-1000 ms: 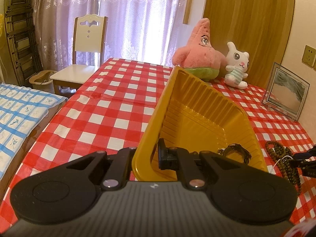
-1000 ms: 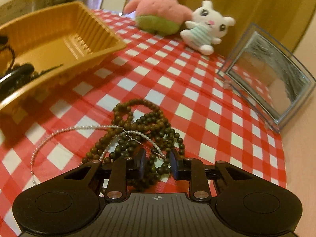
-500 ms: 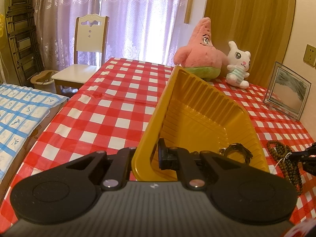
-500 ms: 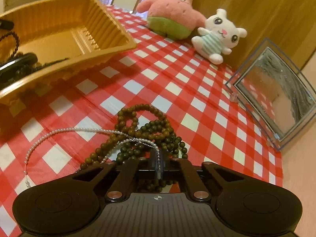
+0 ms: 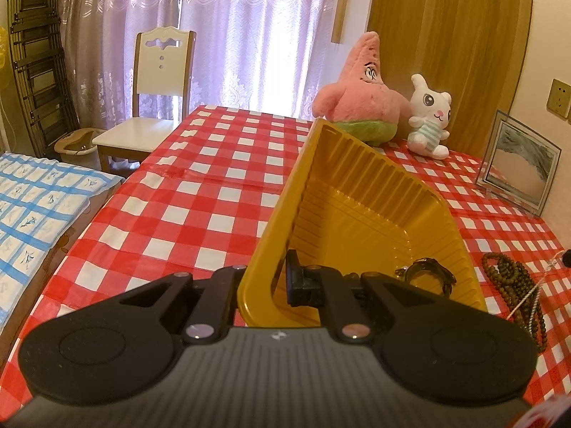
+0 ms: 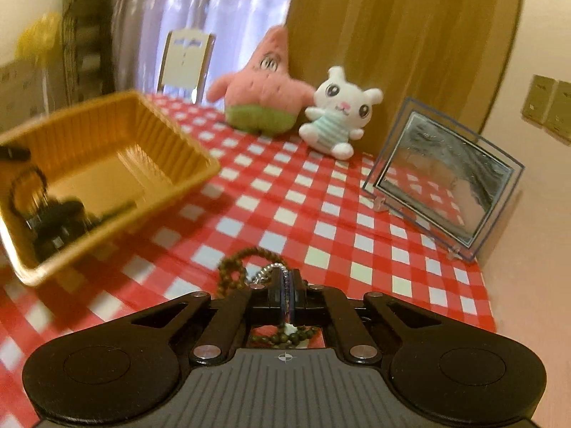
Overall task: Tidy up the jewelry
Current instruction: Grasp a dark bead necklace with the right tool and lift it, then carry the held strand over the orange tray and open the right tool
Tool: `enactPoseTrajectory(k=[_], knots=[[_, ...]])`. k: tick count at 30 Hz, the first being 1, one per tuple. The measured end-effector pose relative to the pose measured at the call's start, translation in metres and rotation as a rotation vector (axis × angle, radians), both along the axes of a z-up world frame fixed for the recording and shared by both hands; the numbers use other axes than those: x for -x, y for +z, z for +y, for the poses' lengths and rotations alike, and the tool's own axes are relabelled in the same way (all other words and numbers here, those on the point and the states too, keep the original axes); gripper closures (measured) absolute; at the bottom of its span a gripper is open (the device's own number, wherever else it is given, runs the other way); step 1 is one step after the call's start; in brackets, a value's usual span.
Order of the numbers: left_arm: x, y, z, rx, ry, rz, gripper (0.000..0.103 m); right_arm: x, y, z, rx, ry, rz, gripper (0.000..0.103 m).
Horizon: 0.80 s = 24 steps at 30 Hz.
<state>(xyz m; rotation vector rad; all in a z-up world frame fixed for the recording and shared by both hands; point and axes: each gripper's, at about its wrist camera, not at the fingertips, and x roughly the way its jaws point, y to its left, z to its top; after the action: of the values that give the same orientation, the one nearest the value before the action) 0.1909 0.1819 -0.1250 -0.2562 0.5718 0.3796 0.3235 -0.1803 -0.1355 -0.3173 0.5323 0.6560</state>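
Note:
My left gripper [image 5: 266, 285] is shut on the near rim of a yellow plastic tray [image 5: 360, 221] and tips it up off the checked table. Dark jewelry [image 5: 426, 273] lies in the tray's low corner. The tray [image 6: 107, 149] also shows at the left of the right wrist view. My right gripper [image 6: 287, 294] is shut on a silver bead chain [image 6: 271, 271] and holds it lifted. A brown bead necklace [image 6: 237, 267] hangs tangled with the chain. The same brown beads [image 5: 514, 281] lie right of the tray in the left wrist view.
A pink star plush [image 5: 360, 100] and a white bunny plush [image 5: 430, 121] sit at the table's far side. A framed picture [image 5: 517, 164] leans at the right edge by the wall. A chair [image 5: 153, 107] stands beyond the far left corner.
My right gripper closed on the silver chain and rose with it, dragging the brown beads up. My left gripper stayed shut on the tilted tray.

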Motion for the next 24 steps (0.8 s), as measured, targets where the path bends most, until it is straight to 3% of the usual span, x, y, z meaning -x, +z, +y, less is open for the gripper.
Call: enactPoseTrajectory(k=[8, 24], knots=[[0.0, 0.001, -0.001, -0.006, -0.007, -0.003, 0.095, 0.029, 0.038, -0.013, -0.141, -0.008, 0.006, 0.101], [-0.001, 0.002, -0.003, -0.018, -0.022, -0.009, 0.096, 0.064, 0.089, -0.004, -0.17, 0.03, -0.032, 0.101]])
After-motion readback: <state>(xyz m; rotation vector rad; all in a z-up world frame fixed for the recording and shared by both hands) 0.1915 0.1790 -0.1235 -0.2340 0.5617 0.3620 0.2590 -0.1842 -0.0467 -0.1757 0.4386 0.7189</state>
